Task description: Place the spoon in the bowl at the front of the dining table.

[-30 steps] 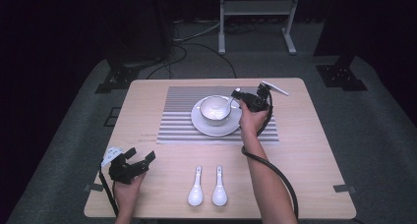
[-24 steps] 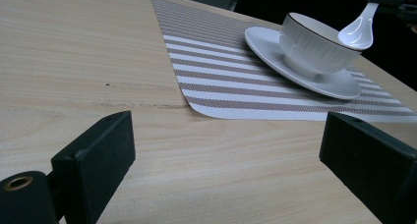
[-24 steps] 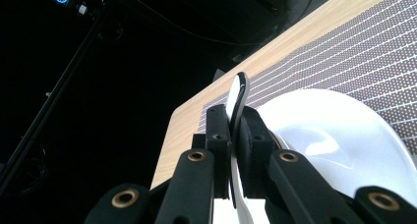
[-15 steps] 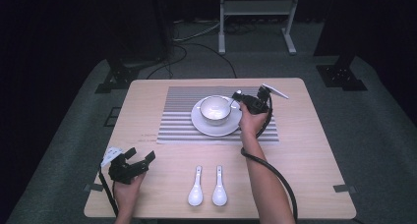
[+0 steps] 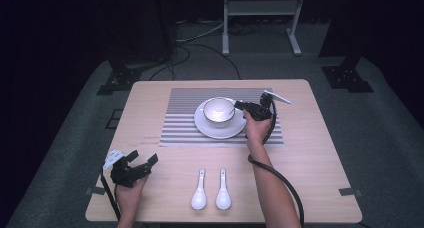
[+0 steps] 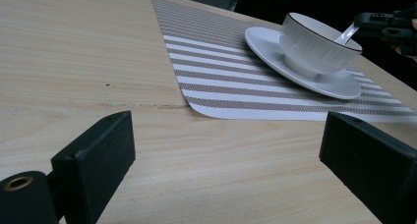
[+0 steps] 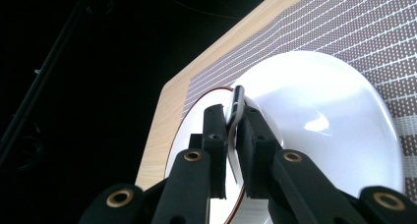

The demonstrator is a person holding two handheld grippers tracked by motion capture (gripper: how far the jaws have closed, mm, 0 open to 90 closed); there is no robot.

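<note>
A white bowl point(image 5: 218, 112) stands on a white saucer point(image 5: 220, 130) on a striped placemat point(image 5: 180, 123). My right gripper point(image 5: 237, 106) hovers at the bowl's right rim. It is shut on the handle of a metal spoon point(image 5: 230, 109), whose far end dips into the bowl. The right gripper view has the jaws clamped on the spoon point(image 7: 237, 106) above the bowl. My left gripper point(image 5: 144, 158) rests open near the table's front left corner, holding nothing. In the left gripper view its open jaws frame bare wood, with the bowl point(image 6: 314, 42) and spoon point(image 6: 346, 33) far off.
Two white ceramic spoons point(image 5: 200, 192) point(image 5: 222, 190) lie side by side near the front edge, handles pointing away. The wooden table point(image 5: 320, 153) has bare wood on either side of the placemat. A metal stand point(image 5: 260, 8) and cables lie on the floor beyond.
My right gripper has come slightly lower and nearer with the metal spoon, still at the bowl's rim. My left gripper has not moved.
</note>
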